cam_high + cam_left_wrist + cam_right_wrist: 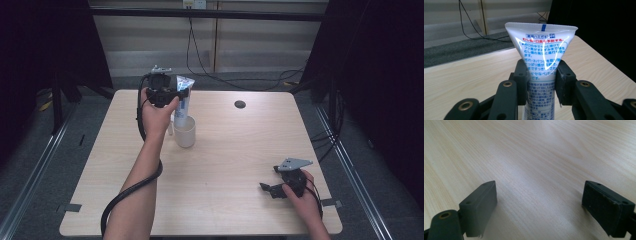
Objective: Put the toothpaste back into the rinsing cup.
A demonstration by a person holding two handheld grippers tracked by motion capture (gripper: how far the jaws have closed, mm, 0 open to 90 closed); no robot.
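Our left tongs (541,82) clamp the toothpaste tube (541,60) upright, crimped end at twelve o'clock, above the cup (185,131); right tongs (539,207) gape empty.

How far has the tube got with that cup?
Done: the left claw has clamped the tube. In hand: the tube stands upright with its lower end in the cup. Left: letting go, it seems. The right claw rests open on the table.

The white plastic toothpaste tube (541,65) with blue and red print stood upright, crimped end up, its lower end inside the cream round cup (185,131) near the table's far-left part.
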